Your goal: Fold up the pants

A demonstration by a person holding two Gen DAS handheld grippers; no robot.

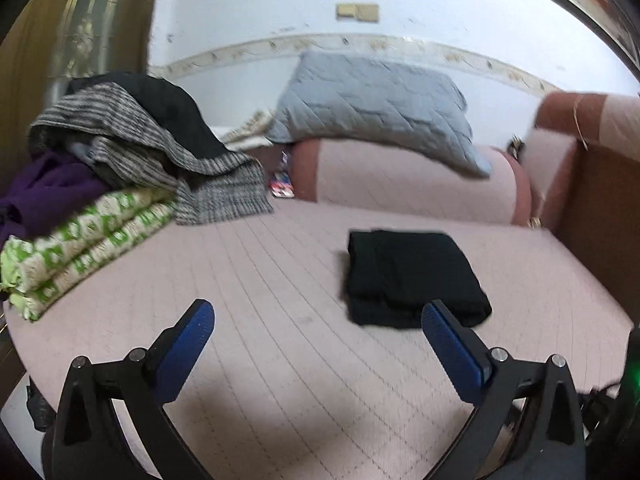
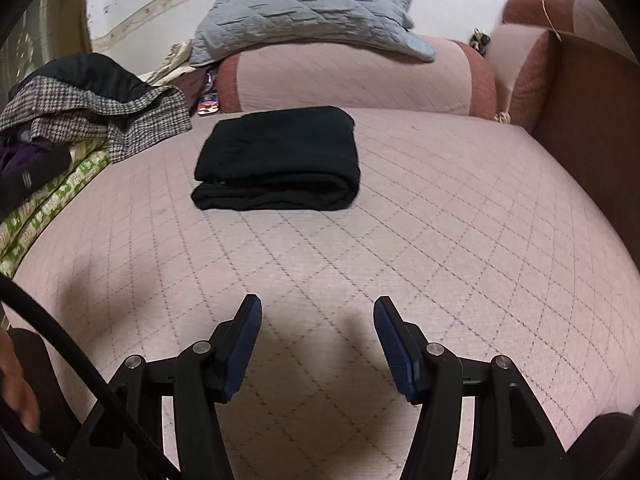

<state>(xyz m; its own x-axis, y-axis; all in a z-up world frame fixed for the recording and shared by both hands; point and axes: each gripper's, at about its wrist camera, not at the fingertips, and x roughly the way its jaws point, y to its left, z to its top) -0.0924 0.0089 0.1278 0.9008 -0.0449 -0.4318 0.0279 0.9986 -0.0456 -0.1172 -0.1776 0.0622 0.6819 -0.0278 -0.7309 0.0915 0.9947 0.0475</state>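
Note:
The black pants [image 1: 412,276] lie folded into a compact rectangle on the pink quilted bed [image 1: 280,320]. In the right wrist view the pants [image 2: 280,156] sit ahead of centre on the bed [image 2: 440,240]. My left gripper [image 1: 318,312] is open and empty, above the bed, just near and left of the pants. My right gripper [image 2: 318,308] is open and empty, well back from the pants.
A heap of clothes and a green patterned folded blanket [image 1: 88,232] lies at the left. A pink bolster [image 1: 408,180] with a grey quilted pillow [image 1: 372,108] stands behind the pants. A brown sofa arm [image 2: 592,120] borders the right.

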